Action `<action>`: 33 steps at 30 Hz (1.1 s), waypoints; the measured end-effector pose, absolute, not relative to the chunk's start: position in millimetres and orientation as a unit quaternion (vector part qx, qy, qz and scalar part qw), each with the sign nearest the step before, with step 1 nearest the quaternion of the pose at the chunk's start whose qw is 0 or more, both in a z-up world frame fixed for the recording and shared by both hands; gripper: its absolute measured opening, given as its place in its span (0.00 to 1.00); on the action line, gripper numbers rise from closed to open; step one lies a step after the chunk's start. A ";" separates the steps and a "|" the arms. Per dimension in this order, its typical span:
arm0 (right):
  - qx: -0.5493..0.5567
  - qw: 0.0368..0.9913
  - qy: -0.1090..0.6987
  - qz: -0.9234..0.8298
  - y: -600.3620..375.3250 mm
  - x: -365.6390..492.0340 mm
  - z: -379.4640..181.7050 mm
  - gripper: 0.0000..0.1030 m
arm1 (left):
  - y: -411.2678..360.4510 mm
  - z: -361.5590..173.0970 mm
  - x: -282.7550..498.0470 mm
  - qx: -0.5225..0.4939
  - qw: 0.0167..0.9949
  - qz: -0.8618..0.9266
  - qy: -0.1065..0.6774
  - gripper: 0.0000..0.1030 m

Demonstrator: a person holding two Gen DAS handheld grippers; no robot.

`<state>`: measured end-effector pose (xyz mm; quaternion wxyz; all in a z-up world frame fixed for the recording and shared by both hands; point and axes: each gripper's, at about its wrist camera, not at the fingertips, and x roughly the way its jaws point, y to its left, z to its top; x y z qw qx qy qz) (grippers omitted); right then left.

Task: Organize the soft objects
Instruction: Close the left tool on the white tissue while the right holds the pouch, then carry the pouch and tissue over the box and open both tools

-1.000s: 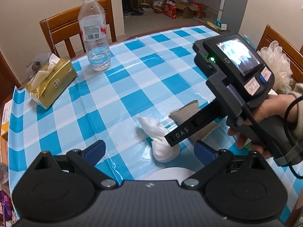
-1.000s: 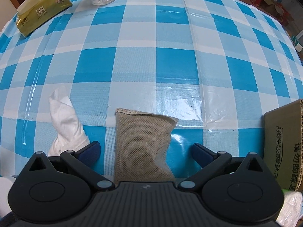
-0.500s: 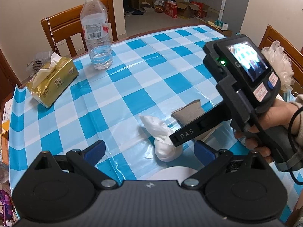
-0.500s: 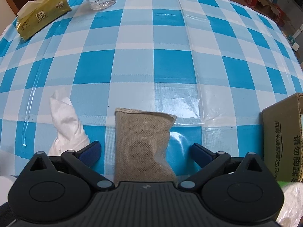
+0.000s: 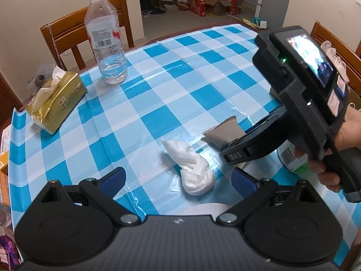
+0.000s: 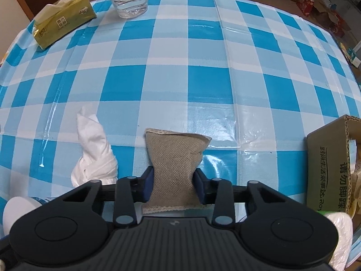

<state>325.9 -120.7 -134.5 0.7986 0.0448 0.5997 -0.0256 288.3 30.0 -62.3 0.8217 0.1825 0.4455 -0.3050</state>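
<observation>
A tan mesh pouch lies on the blue-checked tablecloth. My right gripper has its jaws closing on the pouch's near half, and the blue pads pinch its sides inward. In the left wrist view the same pouch pokes out from under the right gripper's body, which a hand holds. A twisted white cloth lies just left of the pouch; the cloth also shows in the right wrist view. My left gripper hangs open above the cloth, touching nothing.
A gold tissue pack and a clear water bottle stand at the table's far left. A cardboard box sits at the right edge. Wooden chairs ring the table. A white roll lies under my left gripper.
The right gripper's jaws have closed from wide open onto the tan pouch, squeezing its sides. The left gripper has stayed open in place.
</observation>
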 end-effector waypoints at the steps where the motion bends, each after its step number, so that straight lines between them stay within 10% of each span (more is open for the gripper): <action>1: 0.046 0.799 0.600 -0.024 -121.9 325.8 -133.0 0.36 | 28.7 -63.0 289.4 0.182 0.820 -0.306 0.447 0.96; 10: 0.054 0.800 0.597 -0.027 -137.2 326.7 -122.8 0.33 | 14.4 -78.1 308.3 0.167 0.804 -0.318 0.473 0.92; 26: 0.051 0.813 0.579 -0.010 -149.3 330.1 -101.8 0.33 | -17.6 -128.5 323.3 0.192 0.754 -0.334 0.532 0.43; 33: 0.047 0.815 0.577 0.006 -148.8 327.0 -96.4 0.33 | -15.5 -127.5 321.7 0.179 0.759 -0.337 0.528 0.39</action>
